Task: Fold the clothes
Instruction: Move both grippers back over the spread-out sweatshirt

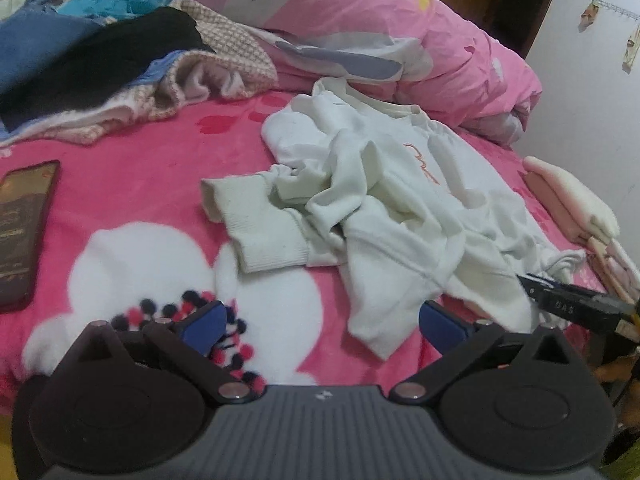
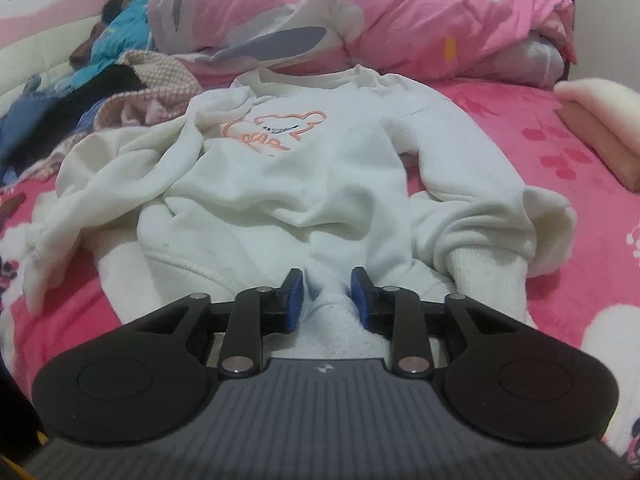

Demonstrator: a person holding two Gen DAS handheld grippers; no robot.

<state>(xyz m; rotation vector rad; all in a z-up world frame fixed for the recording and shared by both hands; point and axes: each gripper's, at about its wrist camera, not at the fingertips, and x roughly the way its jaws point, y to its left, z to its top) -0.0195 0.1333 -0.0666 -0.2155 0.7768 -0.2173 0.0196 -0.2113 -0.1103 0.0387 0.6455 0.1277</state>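
White sweatshirt [image 2: 304, 184] — soft fleece with ribbed cuffs — lies rumpled on the plush pink bed blanket [image 1: 160, 168]; only the right view shows its orange bear outline. Left gripper [image 1: 320, 320] gapes wide, empty. Right gripper [image 2: 326, 300] stands part-open, hem between its blue pads [image 2: 294, 296], no clamp evident.

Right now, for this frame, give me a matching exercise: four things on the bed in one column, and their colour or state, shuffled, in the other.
Things:
1. sweatshirt
2. phone
3. left claw
4. duvet

Colour or state:
A. pale pink, bunched up at the far side of the bed
B. dark, lying flat on the pink blanket
C. white, crumpled, orange outline print on the chest
D. wide open, nothing between its blue pads

Pairs: 1-C, 2-B, 3-D, 4-A
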